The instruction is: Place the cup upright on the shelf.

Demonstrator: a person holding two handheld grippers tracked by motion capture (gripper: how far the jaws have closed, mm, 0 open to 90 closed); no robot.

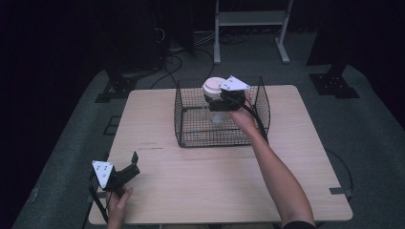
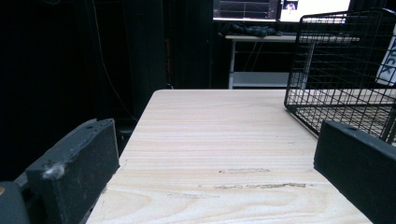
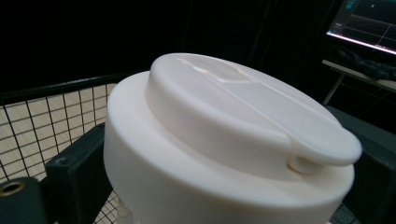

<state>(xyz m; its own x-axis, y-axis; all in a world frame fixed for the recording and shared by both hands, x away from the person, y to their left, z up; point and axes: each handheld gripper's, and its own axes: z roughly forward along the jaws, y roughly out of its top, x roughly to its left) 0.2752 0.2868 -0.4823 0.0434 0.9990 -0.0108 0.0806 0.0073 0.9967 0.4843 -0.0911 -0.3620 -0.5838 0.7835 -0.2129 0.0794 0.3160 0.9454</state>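
Note:
A clear bottle [image 1: 216, 114] with a wide white lid [image 1: 213, 87] is inside the black wire basket [image 1: 191, 138] at the table's far middle, its lid above the rim. My right gripper [image 1: 218, 102] is shut on the bottle just under the lid. In the right gripper view the lid [image 3: 224, 135] sits between the two jaws, with basket wire [image 3: 46, 116] behind. I cannot tell whether the bottle rests on the basket floor. My left gripper [image 1: 135, 164] lies near the table's front left corner, open and holding nothing. Ahead of its jaws are bare wood and the basket [image 2: 336, 60].
The light wooden table [image 1: 200, 186] has bare room in front of and to the left of the basket. Behind it stand a white metal frame [image 1: 250, 28], dark stand bases [image 1: 332, 83] and floor cables [image 1: 172, 62]. Lit monitors [image 2: 280, 7] show at the back.

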